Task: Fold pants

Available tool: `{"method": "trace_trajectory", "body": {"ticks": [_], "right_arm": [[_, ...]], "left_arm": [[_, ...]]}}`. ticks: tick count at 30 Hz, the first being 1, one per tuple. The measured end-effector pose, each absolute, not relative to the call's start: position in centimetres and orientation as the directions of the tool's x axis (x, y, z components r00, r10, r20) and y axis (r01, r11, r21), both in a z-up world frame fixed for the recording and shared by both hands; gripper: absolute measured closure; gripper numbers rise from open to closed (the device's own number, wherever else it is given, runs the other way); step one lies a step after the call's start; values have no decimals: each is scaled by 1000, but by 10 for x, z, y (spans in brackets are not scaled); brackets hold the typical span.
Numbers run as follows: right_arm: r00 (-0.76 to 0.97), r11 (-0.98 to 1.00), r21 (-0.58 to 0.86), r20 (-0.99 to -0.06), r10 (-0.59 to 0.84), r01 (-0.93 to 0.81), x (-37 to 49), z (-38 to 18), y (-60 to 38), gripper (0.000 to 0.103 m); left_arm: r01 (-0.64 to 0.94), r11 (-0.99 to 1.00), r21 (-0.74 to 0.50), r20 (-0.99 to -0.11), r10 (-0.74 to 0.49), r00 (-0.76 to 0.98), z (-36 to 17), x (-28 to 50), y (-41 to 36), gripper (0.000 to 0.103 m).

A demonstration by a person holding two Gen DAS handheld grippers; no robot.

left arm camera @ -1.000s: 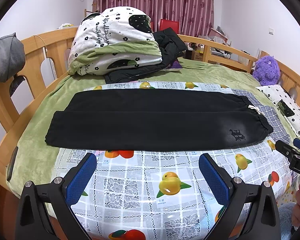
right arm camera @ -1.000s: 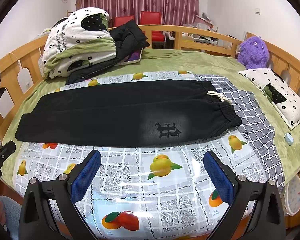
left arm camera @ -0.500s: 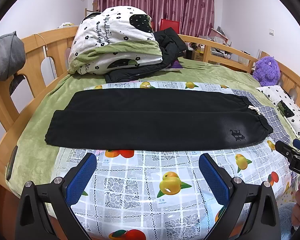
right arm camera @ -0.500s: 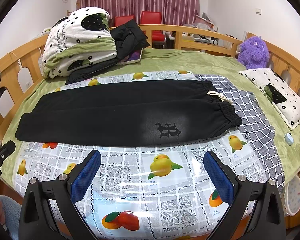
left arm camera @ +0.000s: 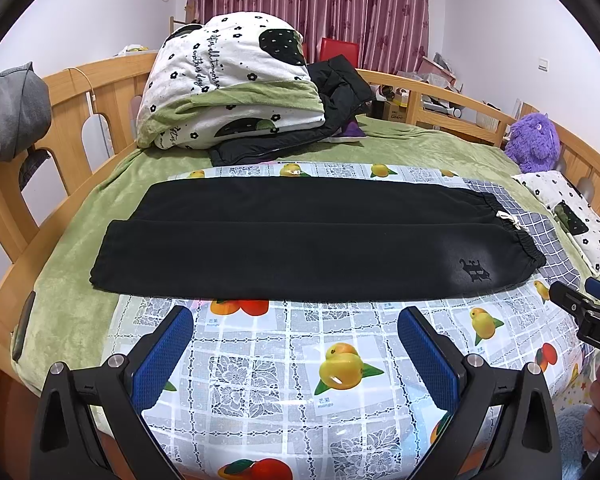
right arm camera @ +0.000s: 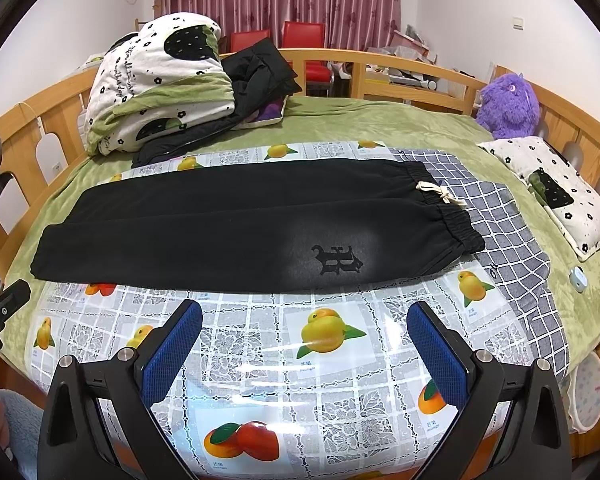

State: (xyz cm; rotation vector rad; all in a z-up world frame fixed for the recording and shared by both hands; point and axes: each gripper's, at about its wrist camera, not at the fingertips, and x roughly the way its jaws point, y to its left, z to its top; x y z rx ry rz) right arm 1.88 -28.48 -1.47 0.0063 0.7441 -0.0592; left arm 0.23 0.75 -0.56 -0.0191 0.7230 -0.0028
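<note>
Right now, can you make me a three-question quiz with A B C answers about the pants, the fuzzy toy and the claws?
1. Where do the black pants lie?
A. on the fruit-print cloth
B. on the floor
C. over the wooden rail

2. What colour is the plush toy?
A. yellow
B. purple
C. red

3. How are the left claw and right claw?
A. both shut on the pants
B. one holding a pillow
C. both open, holding nothing

Answers:
1 A, the pants are spread flat on the cloth with the fruit pictures.
2 B, its fur is purple, by the far rail.
3 C, the blue pads stand wide apart, short of the pants.
</note>
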Motion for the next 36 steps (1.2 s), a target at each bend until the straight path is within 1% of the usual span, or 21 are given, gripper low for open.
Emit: {"method": "trace_trajectory", "body": {"ticks": [12,15,16,19,21,24,29,32,34,35,36], "right_arm": [[736,998,-12,-675,-54,62,16,-15,-281,2],[746,999,-8,-665,-40,46,17,-12,-278,2],[749,999,0,-663,-24,33,18,-12,-276,2],[750,999,34,-661,15,10,24,-12,-275,2],[756,997,82,-653,53,0,28,-10,-279,2],[787,991,135,-610,95,-15,34,1,-290,2],[822,994,103,-565,79,-25,58,17,-319,2],[819,999,35,-574,6,18,76,6,-343,2],[801,1000,20,-599,6,7,89,-9,-358,4],[797,999,34,-604,9,14,95,-22,-369,6],[794,998,49,-607,7,29,98,-32,-377,7]], "left_arm": [[-11,999,-32,-669,-14,743,-9,1,7,1],[-28,998,-62,-673,-21,739,-10,5,10,1],[-26,997,-78,-677,-34,735,-10,8,12,1],[24,980,-198,-692,-158,704,-15,21,19,1],[25,972,-235,-696,-186,693,-15,29,25,1],[-15,975,-223,-665,-141,733,-8,35,43,3],[-117,971,-210,-654,-50,755,-16,52,92,3],[-160,967,-199,-680,-19,733,-37,66,120,4],[-193,963,-187,-696,9,718,-56,72,134,4],[-211,960,-182,-712,19,702,-69,76,142,6],[-218,957,-193,-727,10,686,-78,81,148,13]]}}
